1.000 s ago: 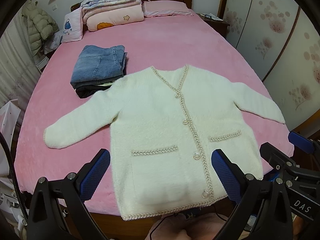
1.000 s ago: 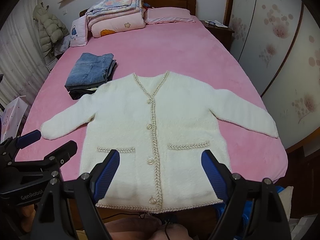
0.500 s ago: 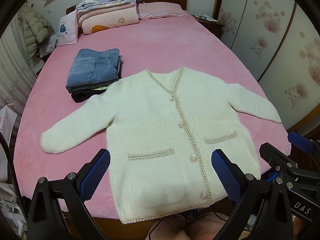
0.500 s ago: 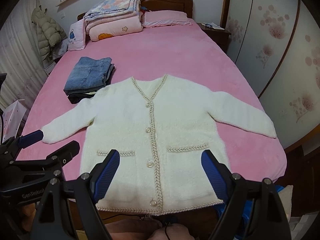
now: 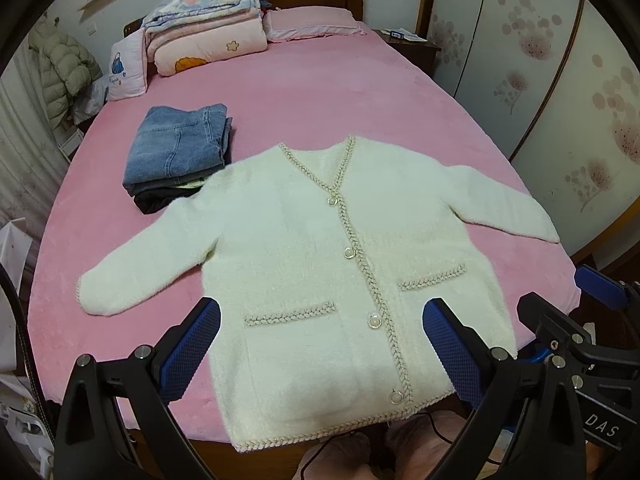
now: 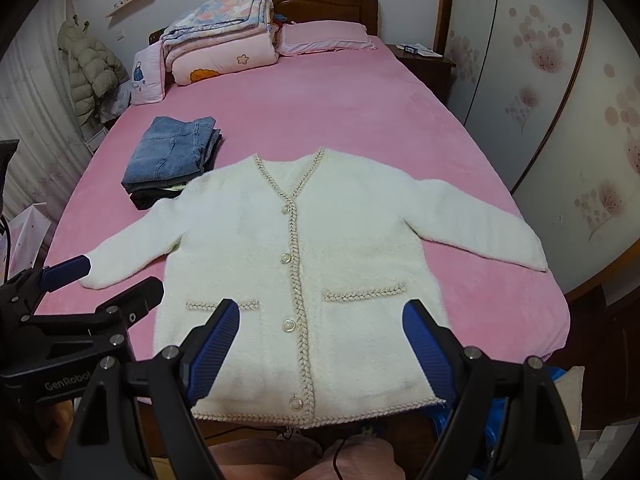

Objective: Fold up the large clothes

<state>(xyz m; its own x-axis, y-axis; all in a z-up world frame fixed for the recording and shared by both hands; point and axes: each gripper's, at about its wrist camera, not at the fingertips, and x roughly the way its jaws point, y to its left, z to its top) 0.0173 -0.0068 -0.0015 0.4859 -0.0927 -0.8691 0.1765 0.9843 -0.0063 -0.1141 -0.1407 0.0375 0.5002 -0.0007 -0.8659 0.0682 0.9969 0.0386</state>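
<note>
Black claw (image 5: 320,344), blue ribbed pads (image 5: 192,350), silver screws

You have folded jeans (image 5: 178,142) stacked on dark clothes near the left edge of the pink bed (image 5: 320,92). At its head edge lie folded quilts (image 5: 208,24), a pink pillow (image 5: 312,24) and a small cushion (image 5: 126,68); a puffer jacket (image 6: 90,68) hangs at your left.

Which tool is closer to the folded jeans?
The left tool. It sits on the jeans' side of the white cardigan; the right tool is farther over, toward the opposite sleeve. Both hover at the hem.
</note>
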